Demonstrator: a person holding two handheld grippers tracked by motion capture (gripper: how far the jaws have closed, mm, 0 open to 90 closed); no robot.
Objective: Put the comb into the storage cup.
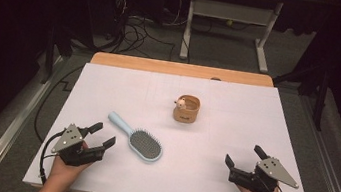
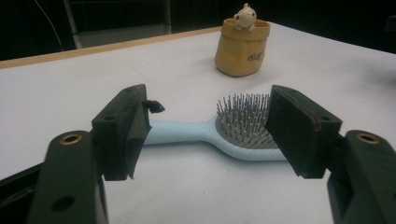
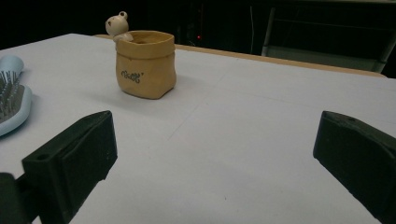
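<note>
Nearest the person, the left gripper point(image 1: 102, 134) rests low on the worktop point(image 1: 233, 135), its fingers point(image 2: 122, 128) partly apart with nothing between them. In the left gripper view they frame the brush point(image 1: 136, 138) beyond their tips, which lies just ahead but apart from them. The right gripper point(image 1: 243, 156) sits at the other near corner, its fingers point(image 3: 74, 156) spread wide and empty, well apart from everything.

The brush is pale blue and lies flat, bristles up. Its oval head is toward the person and its handle angles away to the far left. It is near the left gripper and well short of the middle of the worktop.

Farther off, past the middle, stands the pot point(image 1: 186, 109), a small tan pouch-shaped holder with a little figure point(image 2: 245, 17) perched at its rim. It is upright and clear of the brush.

The work looks to be at its start: the left gripper lined up for a pick, no contact made. I judge the next move to be a short advance to the narrow neck, where handle meets head, with the fingers straddling it across its width before they shut. Gripping over the bristles would likely slip. The brush lies flat, so the fingers must come down close to the surface.
</note>
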